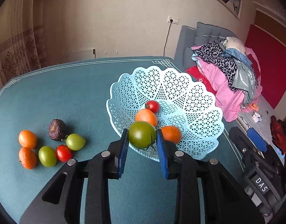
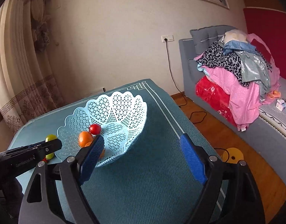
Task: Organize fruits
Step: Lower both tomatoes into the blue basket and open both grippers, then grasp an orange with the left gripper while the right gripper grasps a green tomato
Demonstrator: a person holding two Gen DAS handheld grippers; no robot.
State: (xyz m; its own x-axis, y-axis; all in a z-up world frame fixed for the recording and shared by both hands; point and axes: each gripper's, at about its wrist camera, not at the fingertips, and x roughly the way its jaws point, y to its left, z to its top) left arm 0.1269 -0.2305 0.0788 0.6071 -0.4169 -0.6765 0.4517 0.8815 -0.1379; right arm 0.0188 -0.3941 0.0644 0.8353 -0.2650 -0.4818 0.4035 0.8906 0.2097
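My left gripper [image 1: 142, 135] is shut on a green tomato [image 1: 142, 134] and holds it above the near rim of a light blue lattice basket [image 1: 195, 100]. In the basket lie a red tomato [image 1: 152, 106] and two oranges [image 1: 146, 117]. To the left on the teal table lie two oranges [image 1: 27, 139], two green tomatoes [image 1: 75, 141], a red tomato [image 1: 63, 153] and a dark wrinkled fruit [image 1: 56, 129]. My right gripper [image 2: 141, 140] is open and empty, to the right of the basket [image 2: 124, 112]. The left gripper's body [image 2: 31, 153] shows at the left in the right wrist view.
The teal table [image 1: 68, 93] ends near the basket on the right. Beyond it stand a grey sofa with a pile of clothes [image 2: 240, 74] and a wooden floor [image 2: 217, 130] with a cable and a yellow disc [image 2: 233, 155].
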